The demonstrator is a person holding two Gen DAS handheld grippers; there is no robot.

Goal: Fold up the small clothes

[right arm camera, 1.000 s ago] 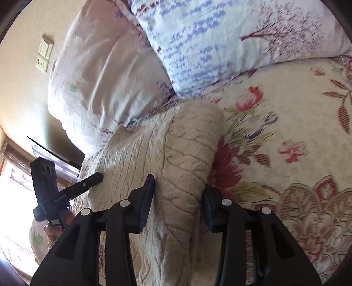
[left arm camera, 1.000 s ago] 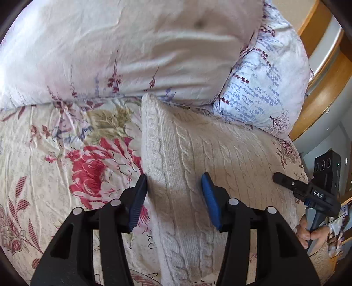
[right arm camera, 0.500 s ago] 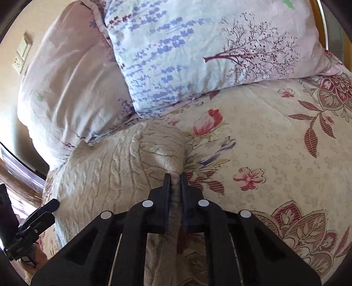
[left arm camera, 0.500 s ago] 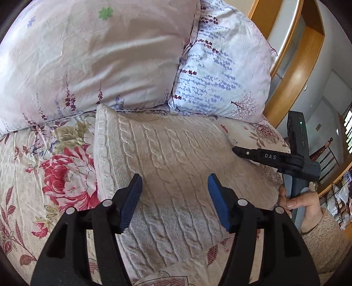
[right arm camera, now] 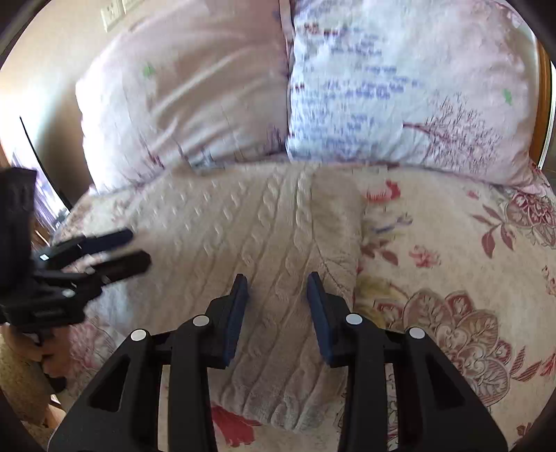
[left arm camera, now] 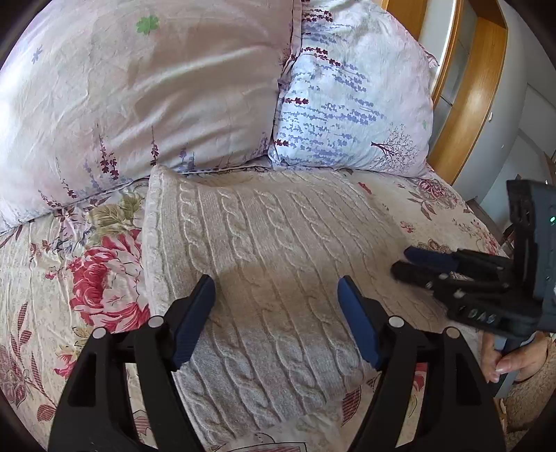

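Knitwear fills the middle of both my views: a cream cable-knit sweater (left arm camera: pixel 278 264), folded into a flat rectangle, lies on the floral bedspread (left arm camera: pixel 62 278) with its far edge against two pillows. The pale pink pillow (left arm camera: pixel 146 104) sits on the left and the lavender-print pillow (left arm camera: pixel 351 114) beside it on the right, the two touching along one seam.

My left gripper (left arm camera: pixel 276 313) hangs over the near half of the sweater with its blue pads (left arm camera: pixel 194 320) spread wide; its jaws have just been opening and nothing is pinched, only the knit surface shows beneath the gap. My right gripper (right arm camera: pixel 278 306) hovers above the sweater's right part, close to the folded edge; its jaws have just been opening too, standing apart at a moderate gap, released, with the cloth under them and not pressed.

In the left wrist view my right gripper (left arm camera: pixel 403 260) shows side-on at the right, and white letters on its black body read "DAS", upside down. A small green light glows on the block above it. My right hand (left arm camera: pixel 510 361) grips its handle. The right wrist view is blurred; a wall switch plate (right arm camera: pixel 114 14) shows at the top left, its markings unreadable.
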